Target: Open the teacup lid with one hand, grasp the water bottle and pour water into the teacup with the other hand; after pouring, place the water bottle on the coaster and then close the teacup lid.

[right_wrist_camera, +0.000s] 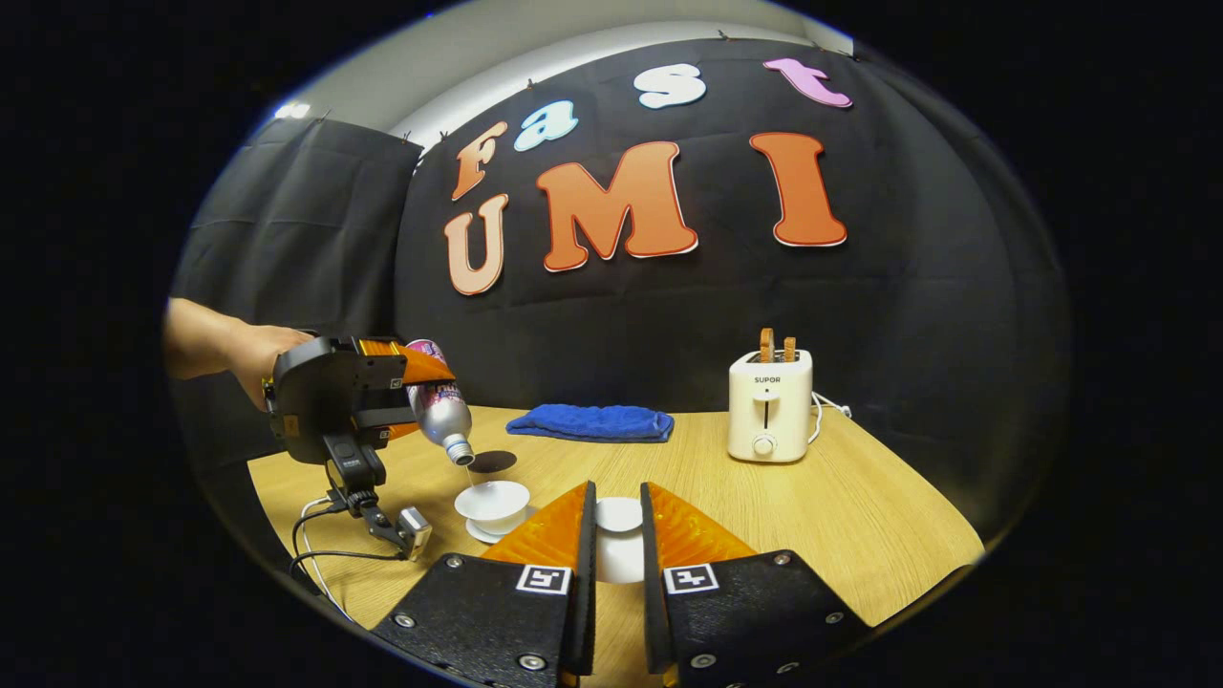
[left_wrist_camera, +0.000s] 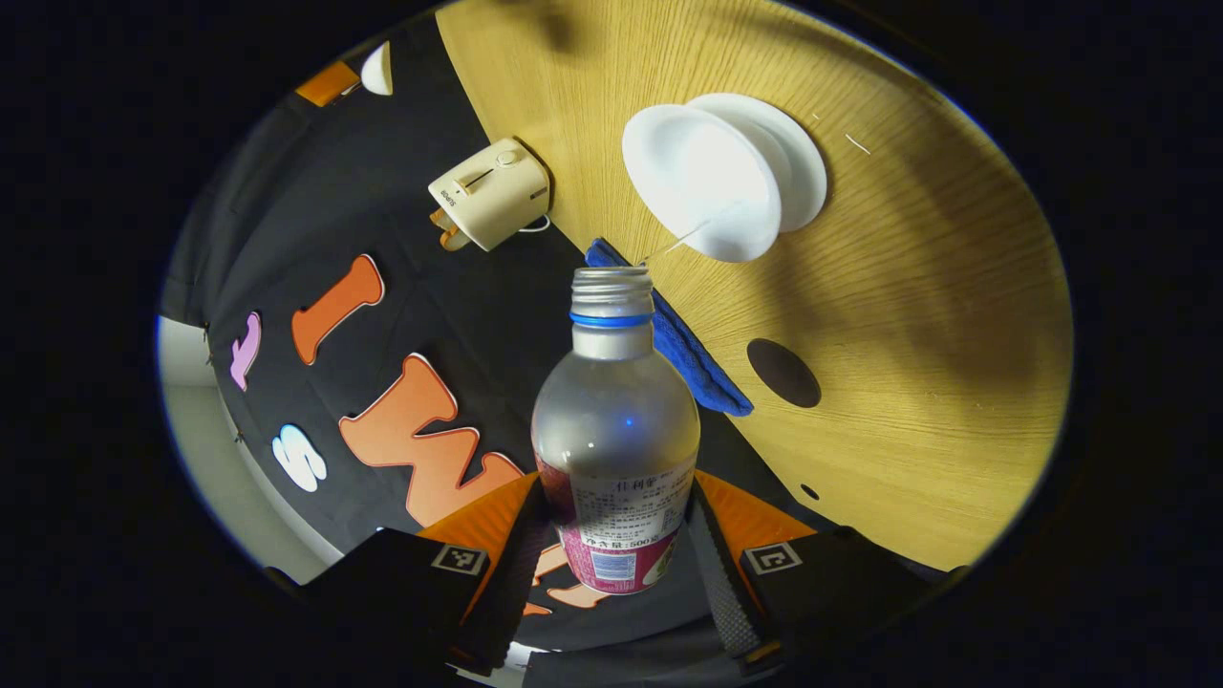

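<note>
My left gripper [left_wrist_camera: 616, 485] is shut on a clear water bottle [left_wrist_camera: 616, 411] with no cap, tilted mouth-down. A thin stream of water runs from its mouth into the open white teacup [left_wrist_camera: 702, 182] on its saucer. In the right gripper view, a hand holds the left gripper [right_wrist_camera: 425, 392] with the bottle [right_wrist_camera: 441, 409] above the teacup [right_wrist_camera: 492, 500]. My right gripper [right_wrist_camera: 618, 490] is shut on the white teacup lid [right_wrist_camera: 619, 535], held just right of the cup. A dark round coaster [left_wrist_camera: 783, 373] [right_wrist_camera: 492, 462] lies on the table beyond the cup.
A folded blue cloth [right_wrist_camera: 590, 422] [left_wrist_camera: 693, 358] lies at the back of the wooden table [right_wrist_camera: 860, 516]. A cream toaster [right_wrist_camera: 769, 406] [left_wrist_camera: 489, 194] stands at the back right. Cables [right_wrist_camera: 325, 545] trail from the left gripper near the table's left edge.
</note>
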### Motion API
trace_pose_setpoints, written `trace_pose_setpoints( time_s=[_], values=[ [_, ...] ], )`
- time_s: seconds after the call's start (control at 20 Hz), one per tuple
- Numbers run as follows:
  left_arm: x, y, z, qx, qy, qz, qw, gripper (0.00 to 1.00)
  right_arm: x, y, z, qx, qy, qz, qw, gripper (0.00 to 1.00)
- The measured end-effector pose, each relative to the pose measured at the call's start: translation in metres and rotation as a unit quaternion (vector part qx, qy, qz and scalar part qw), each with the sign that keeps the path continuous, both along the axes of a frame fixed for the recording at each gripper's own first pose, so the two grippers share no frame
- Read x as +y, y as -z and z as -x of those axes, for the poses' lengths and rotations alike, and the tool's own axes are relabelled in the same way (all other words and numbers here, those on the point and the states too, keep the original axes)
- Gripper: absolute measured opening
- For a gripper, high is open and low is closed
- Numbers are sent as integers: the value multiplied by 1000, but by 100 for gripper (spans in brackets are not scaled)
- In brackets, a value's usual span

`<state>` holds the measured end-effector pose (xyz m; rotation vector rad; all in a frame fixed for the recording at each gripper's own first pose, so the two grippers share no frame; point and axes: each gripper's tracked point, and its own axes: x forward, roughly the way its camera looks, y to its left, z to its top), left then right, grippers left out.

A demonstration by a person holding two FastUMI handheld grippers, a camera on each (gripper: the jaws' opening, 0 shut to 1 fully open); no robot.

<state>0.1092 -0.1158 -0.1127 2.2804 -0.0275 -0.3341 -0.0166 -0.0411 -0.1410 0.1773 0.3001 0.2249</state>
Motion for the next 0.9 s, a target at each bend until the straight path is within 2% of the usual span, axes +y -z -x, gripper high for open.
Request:
trace_pose_setpoints(
  time_s=[0.2, 0.25, 0.35, 0.45, 0.5, 0.55, 0.65, 0.75, 0.8, 0.85, 0.9],
  values=[
    [-5, -6, 2, -14, 15, 24, 999, 80, 5, -3, -3, 1, -1, 4, 1000, 22],
    [-7, -10, 3, -17, 21, 40, 999, 85, 7, -5, -4, 0, -1, 5, 1000, 22],
    [-6, -22, 2, -30, 27, 92, 995, 83, 11, -8, -6, -2, 0, 6, 1000, 21],
    [-3, -40, 1, -51, 30, 160, 985, 79, 17, -11, -9, -3, -2, 7, 1000, 21],
    [0, -50, 0, -64, 30, 194, 978, 85, 20, -14, -9, -4, -4, 8, 1000, 21],
    [6, -61, -1, -75, 28, 223, 971, 79, 23, -15, -11, -5, -4, 10, 1000, 21],
    [18, -79, -4, -99, 17, 292, 951, 82, 31, -21, -15, -9, -6, 12, 1000, 21],
    [28, -95, -4, -114, 14, 366, 923, 86, 38, -28, -19, -14, -6, 14, 1000, 21],
    [32, -104, -2, -126, 19, 400, 908, 78, 41, -30, -22, -17, -5, 16, 1000, 21],
    [35, -113, 1, -139, 27, 428, 893, 82, 45, -31, -25, -19, -4, 20, 1000, 21],
    [37, -126, 4, -152, 38, 454, 877, 78, 48, -33, -27, -18, -5, 24, 1000, 21]
  ],
)
